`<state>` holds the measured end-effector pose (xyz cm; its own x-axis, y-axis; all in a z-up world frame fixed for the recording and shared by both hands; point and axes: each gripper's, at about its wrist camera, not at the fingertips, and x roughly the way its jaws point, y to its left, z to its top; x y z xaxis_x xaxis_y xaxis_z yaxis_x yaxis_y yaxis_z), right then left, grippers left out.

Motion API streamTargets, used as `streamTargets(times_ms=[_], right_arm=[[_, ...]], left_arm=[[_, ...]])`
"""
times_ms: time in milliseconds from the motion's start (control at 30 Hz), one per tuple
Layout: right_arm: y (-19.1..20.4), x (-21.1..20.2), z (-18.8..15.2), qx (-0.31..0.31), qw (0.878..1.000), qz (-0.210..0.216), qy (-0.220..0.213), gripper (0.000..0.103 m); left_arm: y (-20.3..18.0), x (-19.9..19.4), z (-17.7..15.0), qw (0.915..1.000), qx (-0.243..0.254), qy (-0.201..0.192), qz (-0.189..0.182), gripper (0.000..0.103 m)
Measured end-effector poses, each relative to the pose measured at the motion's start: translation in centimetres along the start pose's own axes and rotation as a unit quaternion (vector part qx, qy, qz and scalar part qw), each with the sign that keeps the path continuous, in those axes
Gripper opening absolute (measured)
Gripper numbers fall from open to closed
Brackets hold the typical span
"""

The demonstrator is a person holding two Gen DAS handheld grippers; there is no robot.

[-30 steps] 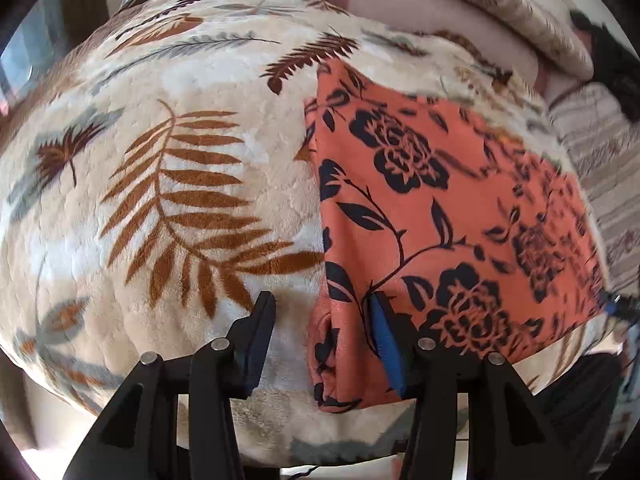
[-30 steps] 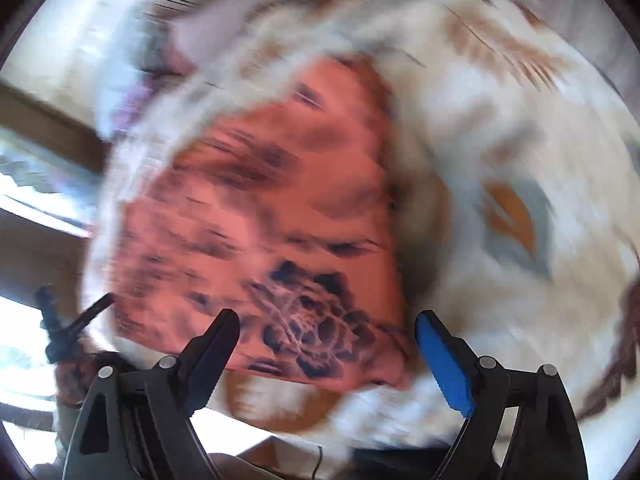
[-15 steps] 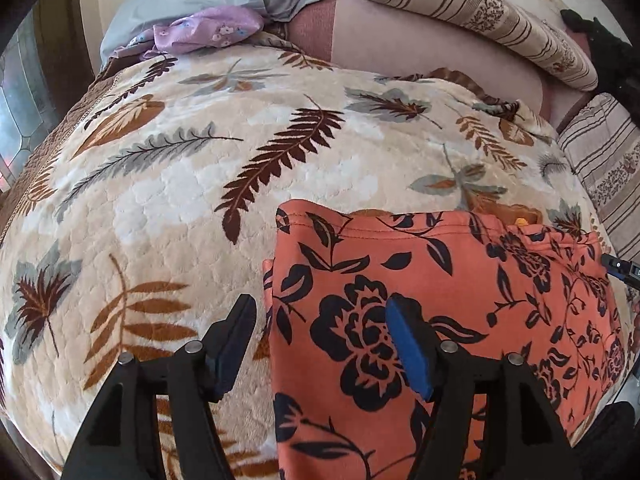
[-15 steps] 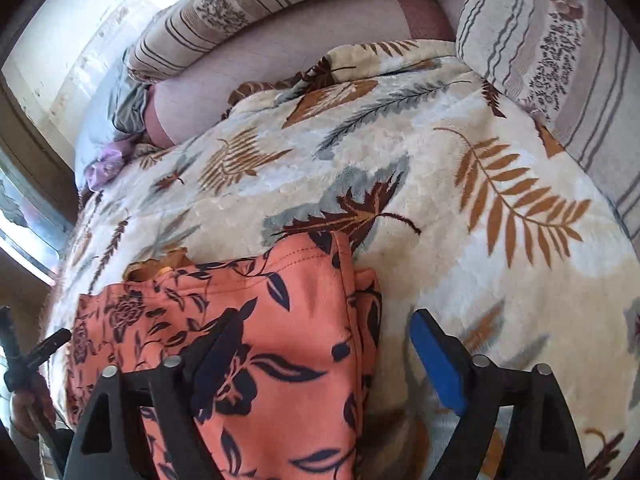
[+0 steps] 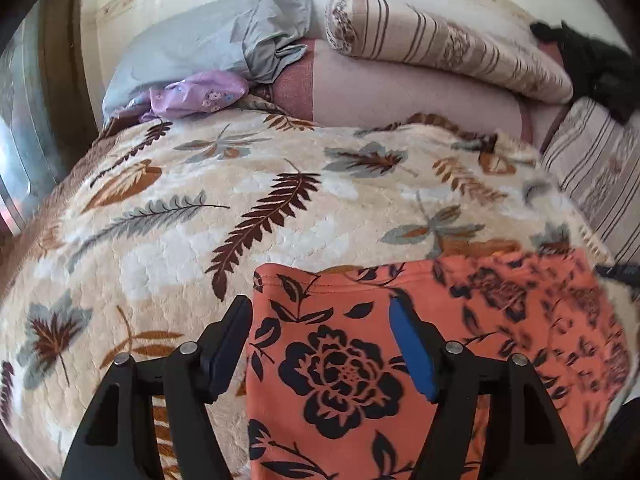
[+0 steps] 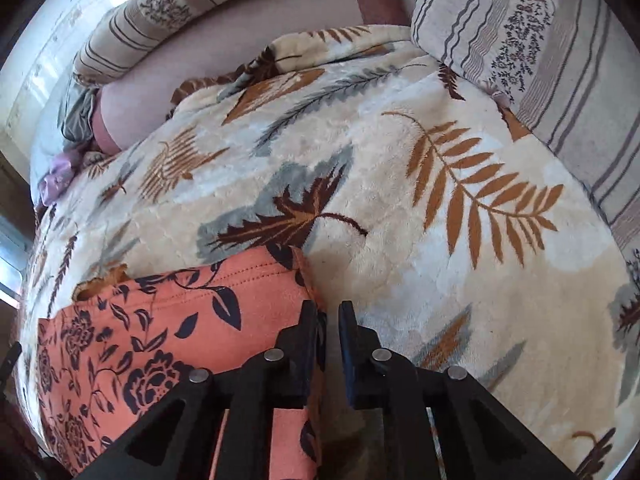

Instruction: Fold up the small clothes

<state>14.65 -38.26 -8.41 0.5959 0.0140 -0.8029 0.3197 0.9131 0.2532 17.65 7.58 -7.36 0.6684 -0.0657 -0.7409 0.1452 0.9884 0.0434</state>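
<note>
Jaws over soft orange floral garment (image 5: 400,360), plush leaf-print blanket (image 5: 200,220), far edge blurred

A leaf-patterned blanket (image 5: 168,240) covers the bed, an orange floral garment (image 5: 340,364) lying on it.

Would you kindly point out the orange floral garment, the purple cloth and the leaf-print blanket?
orange floral garment (image 5: 340,372): left wrist view, on the large black rose print.
purple cloth (image 5: 200,94): left wrist view, on the middle of its crumpled heap.
leaf-print blanket (image 6: 400,184): right wrist view, on a bare cream patch.
</note>
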Motion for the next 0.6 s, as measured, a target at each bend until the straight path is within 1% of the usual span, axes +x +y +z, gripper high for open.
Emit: streamTargets(times_ms=[33,67,100,133,167,200,233,267,300,333,400,500,533,600], right_arm=[[0.6,-1.2,-0.2,0.003,1.0,0.021,-0.01,0.034],[1.2,-2.4,-0.3,0.005,0.999,0.045,-0.017,0.059],[1.9,-3.7,-0.5,0.008,0.997,0.072,-0.024,0.076],[2.6,-4.8,-0.8,0.01,0.994,0.102,-0.029,0.092],[3.6,-5.5,-1.1,0.006,0.991,0.134,-0.026,0.092],[4.6,-6.0,-1.3,-0.003,0.987,0.161,-0.016,0.092],[5.4,-6.2,-1.6,-0.011,0.982,0.187,-0.002,0.092],[6.1,-6.0,-1.9,-0.014,0.977,0.212,0.014,0.092],[6.6,-5.6,-2.2,-0.011,0.972,0.234,0.03,0.092],[6.9,-5.1,-2.5,-0.005,0.968,0.247,0.043,0.092],[7.0,-3.9,-2.8,0.016,0.967,0.248,0.059,0.092],[6.6,-1.4,-2.6,0.054,0.958,0.265,0.093,0.092],[6.6,-0.8,-2.6,0.057,0.956,0.269,0.101,0.092],[6.4,0.8,-2.2,0.049,0.952,0.278,0.118,0.092]], left_arm=[[-0.2,2.3,-0.5,0.9988,0.016,0.037,0.028,0.072],[0.5,4.8,-1.2,0.9953,0.006,0.088,0.039,0.074],[2.0,5.6,-1.5,0.9943,-0.049,0.095,0.008,0.076],[3.4,5.1,-1.3,0.9912,-0.097,0.09,-0.004,0.077],[4.2,4.2,-1.1,0.9881,-0.126,0.088,0.001,0.077],[4.6,3.2,-1.0,0.9871,-0.141,0.074,0.017,0.077],[4.7,2.2,-0.9,0.9879,-0.14,0.058,0.031,0.076],[4.8,1.5,-0.9,0.9894,-0.132,0.049,0.035,0.076],[5.0,1.0,-1.0,0.9906,-0.124,0.048,0.034,0.076],[5.2,0.7,-1.2,0.9907,-0.122,0.051,0.035,0.076],[6.0,0.4,-1.6,0.9894,-0.13,0.056,0.035,0.076],[6.9,0.6,-1.6,0.9865,-0.149,0.062,0.027,0.076],[7.0,0.9,-1.4,0.9867,-0.148,0.063,0.023,0.076],[6.8,2.0,-1.0,0.9885,-0.134,0.065,0.026,0.076]])
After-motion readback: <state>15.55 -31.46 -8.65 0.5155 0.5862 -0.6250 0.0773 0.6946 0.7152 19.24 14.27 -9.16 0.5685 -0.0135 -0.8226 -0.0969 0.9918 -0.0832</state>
